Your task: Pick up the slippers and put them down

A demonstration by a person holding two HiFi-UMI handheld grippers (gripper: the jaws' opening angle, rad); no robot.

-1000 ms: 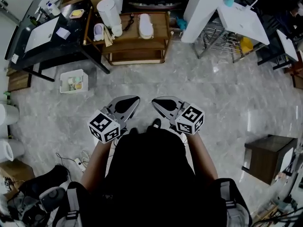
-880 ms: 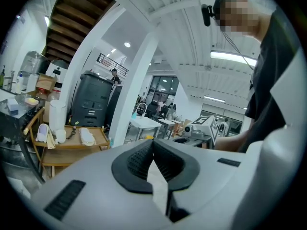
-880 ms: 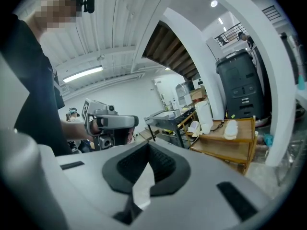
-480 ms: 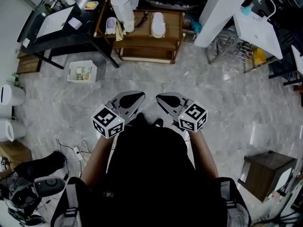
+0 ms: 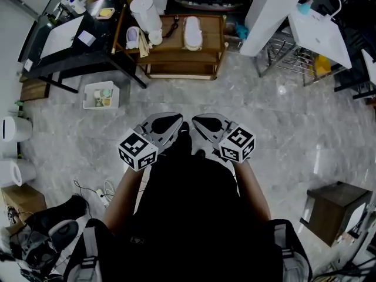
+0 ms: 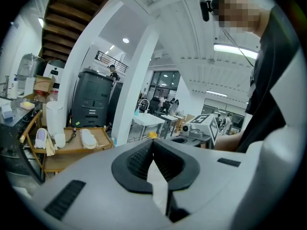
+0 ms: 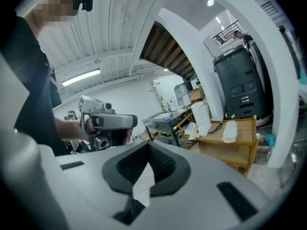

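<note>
Both grippers sit mid-frame in the head view. The left gripper (image 5: pixel 177 121) and right gripper (image 5: pixel 196 122) are side by side, each with its fingers shut tight on nothing. Up top, a white slipper (image 5: pixel 192 32) lies on the wooden worktop (image 5: pixel 173 44). A lilac-lined slipper (image 5: pixel 133 37) is at its left end, well apart from both grippers.

This looks like an open-plan lab or workshop, not a home. It has a grey marble-look floor (image 5: pixel 176 93), a white pillar (image 5: pixel 267 10), a staircase (image 6: pixel 62 13) overhead and a strip light (image 6: pixel 235 49) on a ribbed ceiling. There is a cluttered black worktop (image 5: pixel 100 49), a wire rack (image 5: pixel 282 53), loose cables (image 5: pixel 104 194), a big grey machine (image 6: pixel 93 97) and distant desks (image 6: pixel 148 121) with people.
</note>
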